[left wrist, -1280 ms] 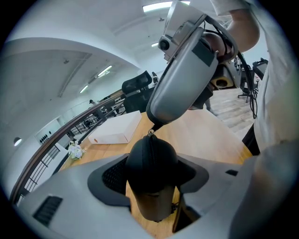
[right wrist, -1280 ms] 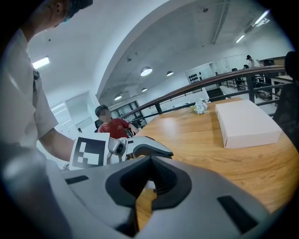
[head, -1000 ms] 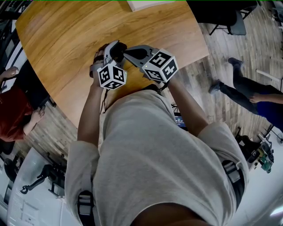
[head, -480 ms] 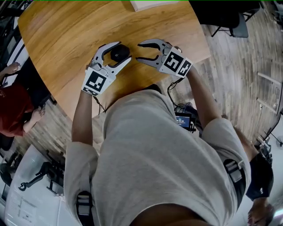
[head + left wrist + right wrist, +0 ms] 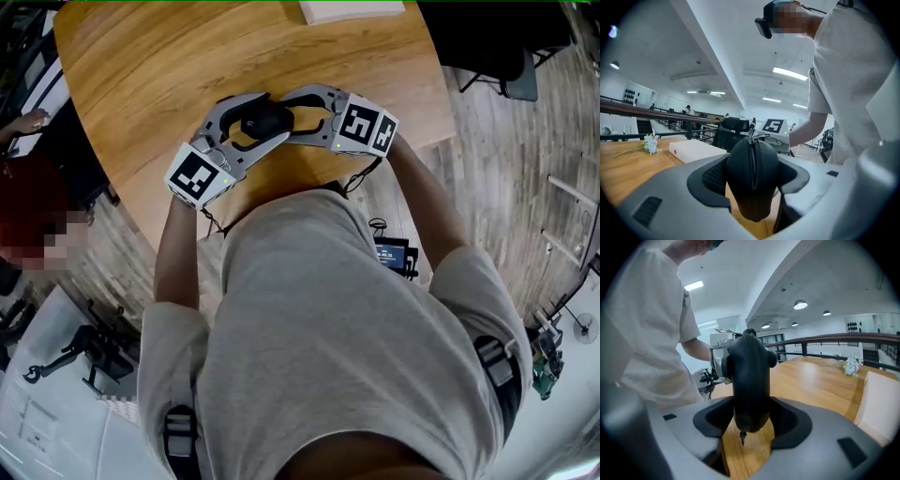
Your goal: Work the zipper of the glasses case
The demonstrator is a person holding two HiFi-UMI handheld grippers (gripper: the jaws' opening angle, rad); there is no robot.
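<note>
Left hand-held gripper point(image 5: 752, 187) clamped on glasses case point(image 5: 265, 120); right hand-held gripper point(image 5: 747, 427), jaws just opening, loosely around its end. Zipper work pending; next, likely pinching the dangling zipper pull point(image 5: 742, 438).

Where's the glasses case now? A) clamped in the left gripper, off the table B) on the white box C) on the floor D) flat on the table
A: the left gripper squeezes the glasses case, and its zipper pull dangles above the table.
</note>
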